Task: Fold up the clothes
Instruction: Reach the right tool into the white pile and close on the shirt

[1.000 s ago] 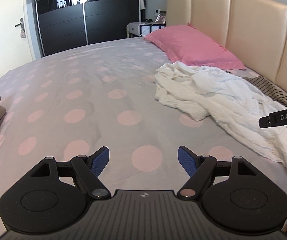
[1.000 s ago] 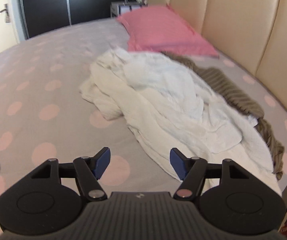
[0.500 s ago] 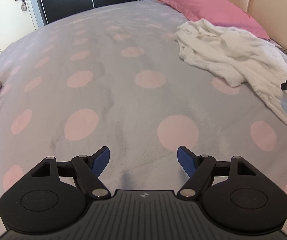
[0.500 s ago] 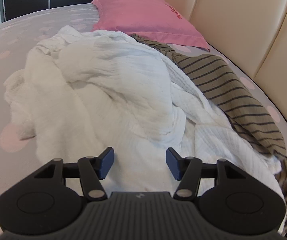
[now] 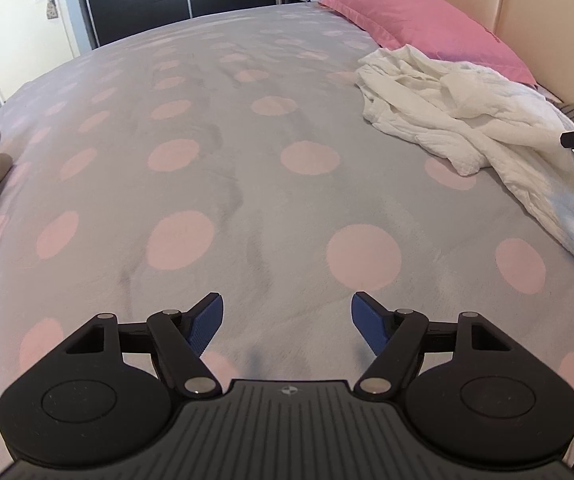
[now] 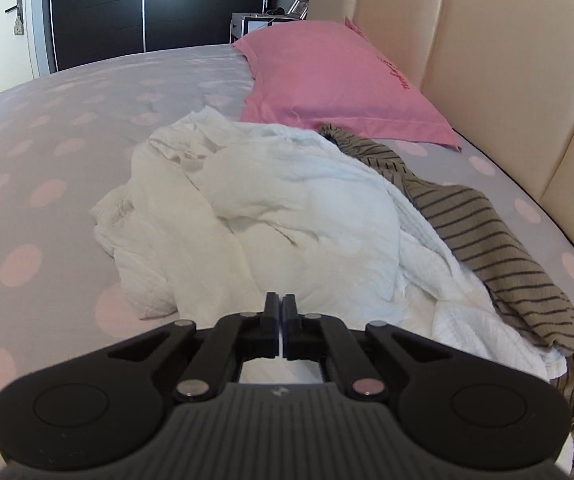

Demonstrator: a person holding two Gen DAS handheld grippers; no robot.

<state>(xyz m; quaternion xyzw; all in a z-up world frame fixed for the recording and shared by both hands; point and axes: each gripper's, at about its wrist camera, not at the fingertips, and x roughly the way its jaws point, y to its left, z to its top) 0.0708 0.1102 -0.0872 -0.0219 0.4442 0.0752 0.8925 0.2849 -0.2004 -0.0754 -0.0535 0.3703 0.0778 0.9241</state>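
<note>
While crumpled, white garment (image 6: 271,216) lies diagonally

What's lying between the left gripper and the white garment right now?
Only bare polka-dot bedspread. In the left wrist view the open left gripper hovers over the sheet, and the white garment lies off to the right, by the pink pillow.

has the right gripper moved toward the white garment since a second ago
Yes. The right gripper has come in over the white garment, nearer the pink pillow. Its jaws have just closed, seemingly on a fold of it.
</note>
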